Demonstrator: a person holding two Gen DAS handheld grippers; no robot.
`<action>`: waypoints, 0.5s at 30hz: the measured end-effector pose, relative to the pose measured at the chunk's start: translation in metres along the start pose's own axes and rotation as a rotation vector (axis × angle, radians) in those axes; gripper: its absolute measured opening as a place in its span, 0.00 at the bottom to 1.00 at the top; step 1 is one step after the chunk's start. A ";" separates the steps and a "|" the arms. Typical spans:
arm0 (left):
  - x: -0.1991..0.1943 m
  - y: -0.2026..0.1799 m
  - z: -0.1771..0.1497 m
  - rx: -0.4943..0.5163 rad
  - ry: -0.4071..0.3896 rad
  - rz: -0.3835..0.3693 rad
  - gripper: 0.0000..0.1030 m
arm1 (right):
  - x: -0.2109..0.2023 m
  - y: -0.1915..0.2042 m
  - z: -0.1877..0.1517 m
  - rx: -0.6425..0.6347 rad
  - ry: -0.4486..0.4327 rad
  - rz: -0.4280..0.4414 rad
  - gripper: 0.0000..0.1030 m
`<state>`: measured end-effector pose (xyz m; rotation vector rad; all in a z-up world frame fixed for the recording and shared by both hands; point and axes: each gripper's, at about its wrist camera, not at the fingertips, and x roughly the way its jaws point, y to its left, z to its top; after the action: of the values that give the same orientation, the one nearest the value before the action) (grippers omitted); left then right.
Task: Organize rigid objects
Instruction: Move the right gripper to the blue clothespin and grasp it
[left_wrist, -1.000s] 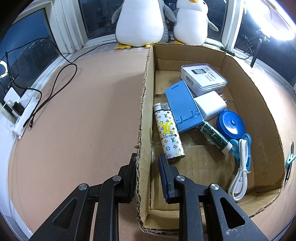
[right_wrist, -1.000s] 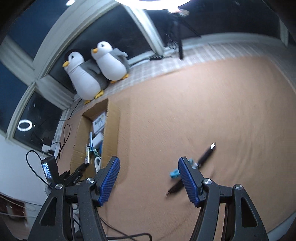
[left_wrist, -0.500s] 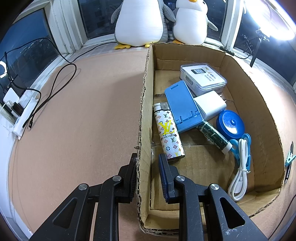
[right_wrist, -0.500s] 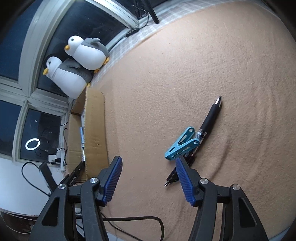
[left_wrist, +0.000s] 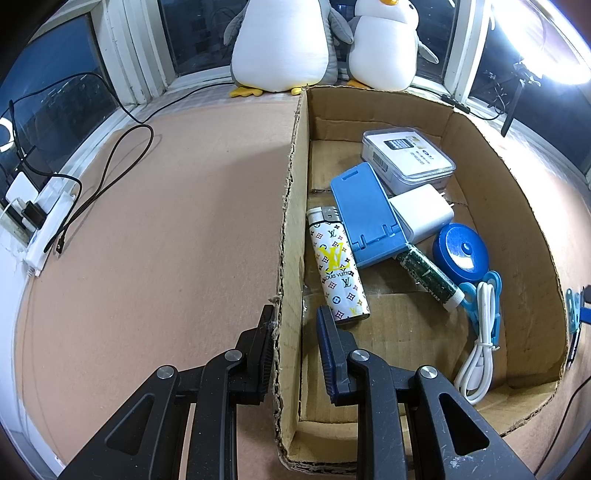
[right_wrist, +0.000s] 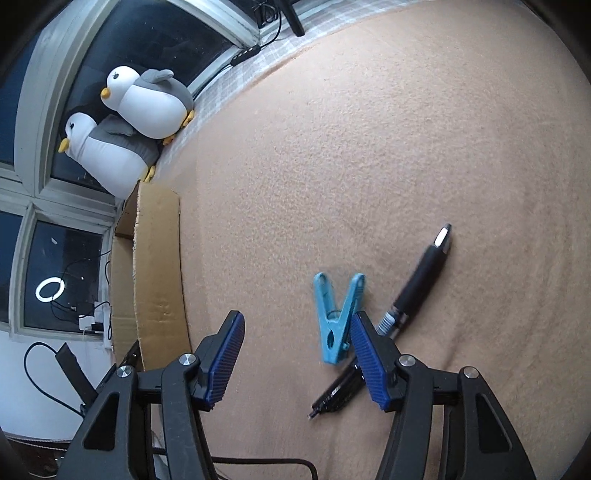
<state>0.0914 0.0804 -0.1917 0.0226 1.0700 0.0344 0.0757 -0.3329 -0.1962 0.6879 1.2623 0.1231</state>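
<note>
The blue clothespin (right_wrist: 338, 319) lies flat on the tan carpet (right_wrist: 369, 147), its two handle ends splayed away from me and its nose toward me, just beside a black pen (right_wrist: 413, 295) that runs diagonally behind it. Both sit outside the cardboard box (left_wrist: 517, 206), so I judge them to be the last loose pieces to collect.

My right gripper (right_wrist: 295, 354) hangs low over them with its blue pads spread about halfway and nothing between them. The clothespin sits just in front of the right-hand pad rather than centred in the gap, and the pen's tip passes under that same pad. I read the half-wide spread as sized for the narrow clip, but I would need to shift right before closing, or the pad may catch the pen as well.

My left gripper (left_wrist: 291, 350) is clamped tight on the box's near-left wall, one finger outside and one inside. I take that as bracing, so the light box does not slide while things are dropped in.

Inside the box lie a patterned lighter (left_wrist: 338, 266), a blue phone stand (left_wrist: 365, 218), a white charger (left_wrist: 421, 210), a clear-lidded case (left_wrist: 408, 157), a blue round tin (left_wrist: 461, 253), a green tube (left_wrist: 430, 278) and a white cable (left_wrist: 480, 343).
</note>
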 end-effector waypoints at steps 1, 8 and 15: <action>0.000 0.000 0.000 0.001 0.000 0.001 0.23 | 0.002 0.001 0.002 -0.004 0.002 0.004 0.54; 0.001 0.001 0.001 0.002 0.002 -0.003 0.23 | 0.015 0.025 0.004 -0.089 0.005 -0.029 0.54; 0.001 0.001 0.003 0.003 0.001 0.004 0.23 | 0.019 0.044 -0.015 -0.335 0.001 -0.252 0.46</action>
<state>0.0947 0.0812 -0.1916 0.0269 1.0709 0.0362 0.0808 -0.2829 -0.1906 0.2389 1.2806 0.1238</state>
